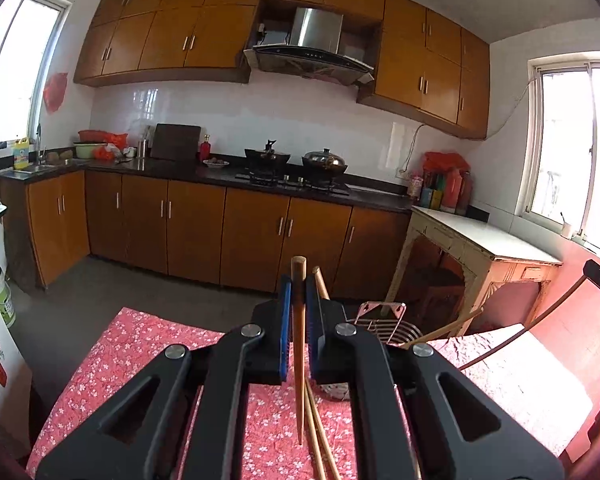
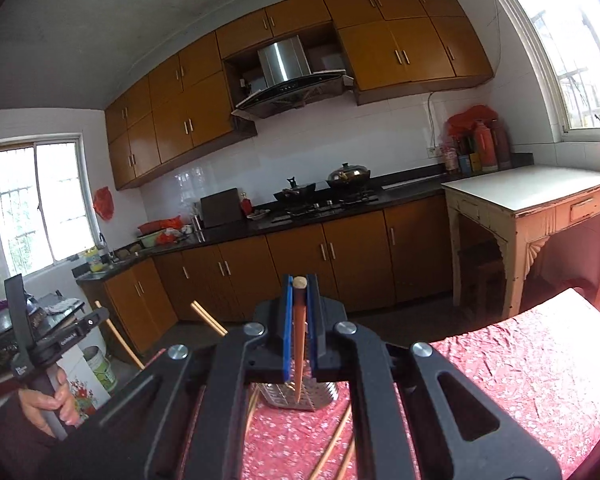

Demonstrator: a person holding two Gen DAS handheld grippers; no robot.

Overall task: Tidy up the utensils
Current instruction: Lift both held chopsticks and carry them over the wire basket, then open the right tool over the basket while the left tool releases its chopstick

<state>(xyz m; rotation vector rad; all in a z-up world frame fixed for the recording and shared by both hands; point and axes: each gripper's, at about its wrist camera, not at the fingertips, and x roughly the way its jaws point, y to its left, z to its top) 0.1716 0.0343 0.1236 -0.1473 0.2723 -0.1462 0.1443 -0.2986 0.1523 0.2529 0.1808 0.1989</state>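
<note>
A: What is your left gripper (image 1: 299,280) doing?

B: Its blue-padded jaws are pinching a brown tapered wooden chopstick (image 1: 299,340), thick end poking past the fingertips, thin tip hanging below over the red floral tablecloth (image 1: 148,360). Just right of it and ahead sits the metal wire utensil holder (image 1: 380,326), with paler chopsticks (image 1: 440,330) leaning there.

A: And your right gripper (image 2: 299,286)?

B: Its jaws are pressed on another reddish-brown wooden chopstick (image 2: 298,344), whose tip hangs above the perforated metal holder (image 2: 320,398) directly below. Loose light bamboo chopsticks (image 2: 334,444) lie on the cloth underneath.
</note>
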